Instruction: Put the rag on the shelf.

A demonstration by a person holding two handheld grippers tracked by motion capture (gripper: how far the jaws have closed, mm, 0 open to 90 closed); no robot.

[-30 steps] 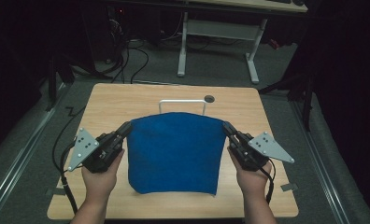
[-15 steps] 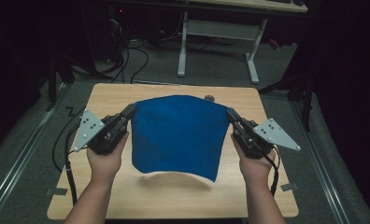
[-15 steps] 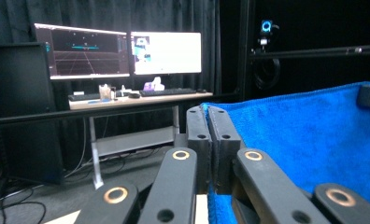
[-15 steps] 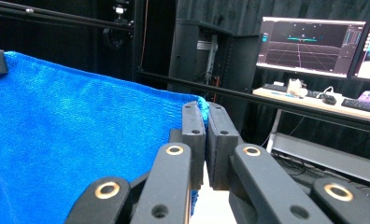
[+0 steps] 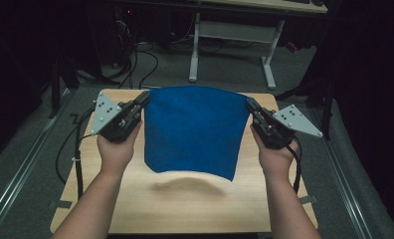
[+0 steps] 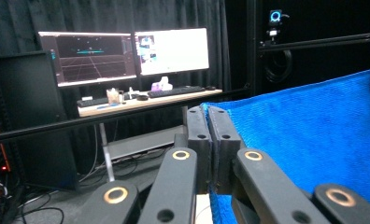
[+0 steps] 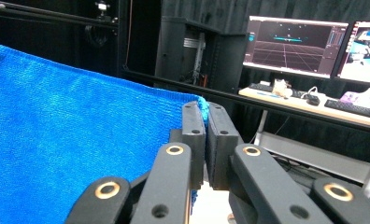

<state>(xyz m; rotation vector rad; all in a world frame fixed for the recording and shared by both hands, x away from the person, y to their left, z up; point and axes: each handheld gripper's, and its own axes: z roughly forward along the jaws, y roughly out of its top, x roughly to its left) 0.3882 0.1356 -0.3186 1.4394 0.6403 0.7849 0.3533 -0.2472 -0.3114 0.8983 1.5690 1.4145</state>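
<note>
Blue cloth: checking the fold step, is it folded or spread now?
Spread: blue cloth hangs as one sheet between left gripper and right gripper.

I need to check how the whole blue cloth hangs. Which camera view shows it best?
The high view: the whole blue cloth hangs stretched between the left gripper and right gripper. Each gripper view shows just a clamped corner and part of the fabric.

The room was dark, hung with black curtains (image 6: 127, 16). A wooden table (image 5: 185, 209) stood on grey carpet (image 5: 31, 164), cables (image 5: 135, 64) trailing behind it. Beyond stood a white-legged desk (image 5: 230, 35) carrying two lit monitors (image 6: 171, 50) and a keyboard (image 6: 176, 91).
</note>
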